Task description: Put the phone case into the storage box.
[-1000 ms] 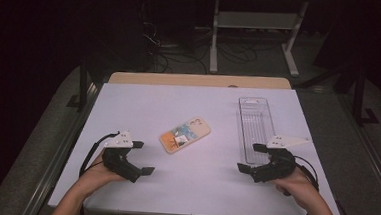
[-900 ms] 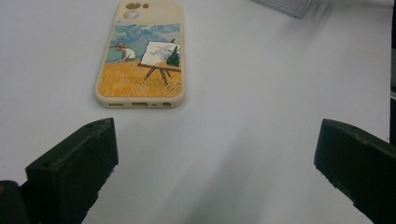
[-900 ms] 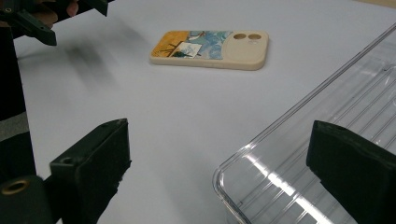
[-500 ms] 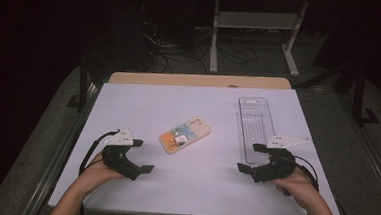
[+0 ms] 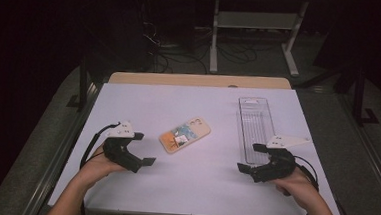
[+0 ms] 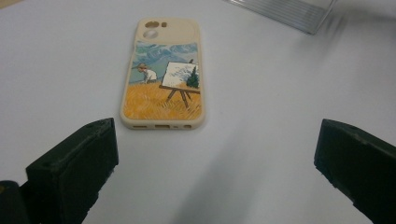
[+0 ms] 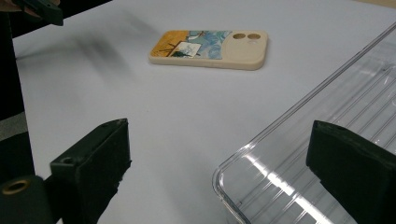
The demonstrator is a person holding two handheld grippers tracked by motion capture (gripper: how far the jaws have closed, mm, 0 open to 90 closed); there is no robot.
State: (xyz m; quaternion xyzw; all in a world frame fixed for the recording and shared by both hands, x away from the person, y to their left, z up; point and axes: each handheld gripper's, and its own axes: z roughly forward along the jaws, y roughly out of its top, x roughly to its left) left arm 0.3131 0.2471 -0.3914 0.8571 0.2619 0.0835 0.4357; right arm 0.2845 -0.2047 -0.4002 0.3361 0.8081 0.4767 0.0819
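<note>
Both grippers sit low in the high view, and I read them as spread wide with nothing held. I see the left gripper (image 5: pixel 135 149) at the lower left of the frame, resting over the white table (image 5: pixel 183 197), with my left hand (image 5: pixel 94 166) behind it. I see the right gripper (image 5: pixel 252 158) at the lower right, with my right hand (image 5: pixel 294 183) behind it, just beside the near end of the clear tray (image 5: pixel 255 122). The phone case (image 5: pixel 185 134) lies flat near the middle of the frame, between the two grippers and apart from both, tilted with its camera end toward the upper right.

Through the left gripper view, I see the two black jaws at the bottom corners, far apart, with bare table between them. The phone case lies ahead in the upper middle of the frame, painted side up, its camera cutouts at the far end. A corner of the tray shows at the top right.

Through the right gripper view, the jaws again stand wide apart at the bottom corners. The tray fills the lower right, its rounded corner between the jaws. The phone case lies in the upper middle, well apart from the tray.
</note>
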